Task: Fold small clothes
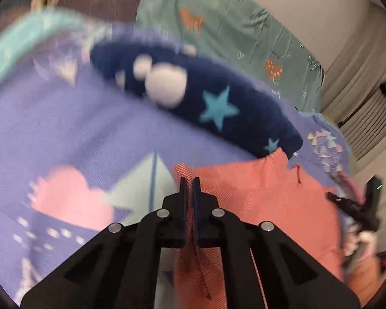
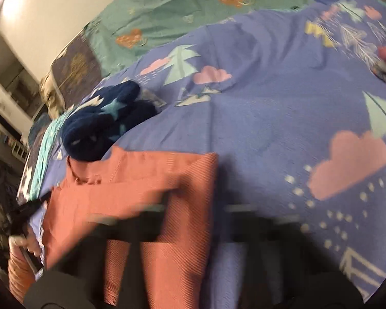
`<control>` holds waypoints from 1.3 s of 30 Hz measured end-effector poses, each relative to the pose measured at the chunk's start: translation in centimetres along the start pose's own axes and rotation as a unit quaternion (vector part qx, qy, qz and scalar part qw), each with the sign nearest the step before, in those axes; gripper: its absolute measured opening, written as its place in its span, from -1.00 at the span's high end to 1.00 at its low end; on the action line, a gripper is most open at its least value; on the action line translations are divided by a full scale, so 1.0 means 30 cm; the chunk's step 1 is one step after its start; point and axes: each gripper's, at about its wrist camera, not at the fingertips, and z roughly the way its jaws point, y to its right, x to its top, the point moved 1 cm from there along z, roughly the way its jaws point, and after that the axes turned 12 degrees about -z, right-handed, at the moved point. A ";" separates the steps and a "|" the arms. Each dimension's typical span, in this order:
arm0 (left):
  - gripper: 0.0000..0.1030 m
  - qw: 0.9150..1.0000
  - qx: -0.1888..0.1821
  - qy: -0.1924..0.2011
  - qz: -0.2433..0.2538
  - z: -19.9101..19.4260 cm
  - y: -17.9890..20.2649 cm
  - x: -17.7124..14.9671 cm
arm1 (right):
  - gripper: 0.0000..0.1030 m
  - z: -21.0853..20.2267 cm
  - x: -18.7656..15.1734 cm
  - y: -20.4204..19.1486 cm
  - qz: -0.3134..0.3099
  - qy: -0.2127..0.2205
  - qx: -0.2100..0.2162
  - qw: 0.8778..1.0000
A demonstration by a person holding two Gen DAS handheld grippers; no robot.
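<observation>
On the purple bedspread (image 2: pixel 270 118), near its left edge, the salmon cloth (image 2: pixel 131 180) lies just beside the navy starred garment (image 1: pixel 218 97). The left gripper (image 1: pixel 190 188) has its jaws pressed together, pinching a salmon edge. The right gripper (image 2: pixel 193 221) is blurred; it reads as closed too, apparently on that cloth. The fold looks under way: next, carry both corners across evenly. The cloth's long axis runs across the bed.

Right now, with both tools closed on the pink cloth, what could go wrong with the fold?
1. The left tool pinches only a thin edge of the pink cloth; it may slip out.
2. The navy star garment touches the cloth's far edge and could be dragged along.
3. The right tool is blurred, so its grip is uncertain and the fold may go crooked.
</observation>
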 end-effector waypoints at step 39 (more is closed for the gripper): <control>0.15 0.990 -0.014 -0.089 0.109 -0.569 -0.055 -0.748 | 0.20 -0.600 -0.798 -0.142 -0.074 -0.022 -0.004 0.997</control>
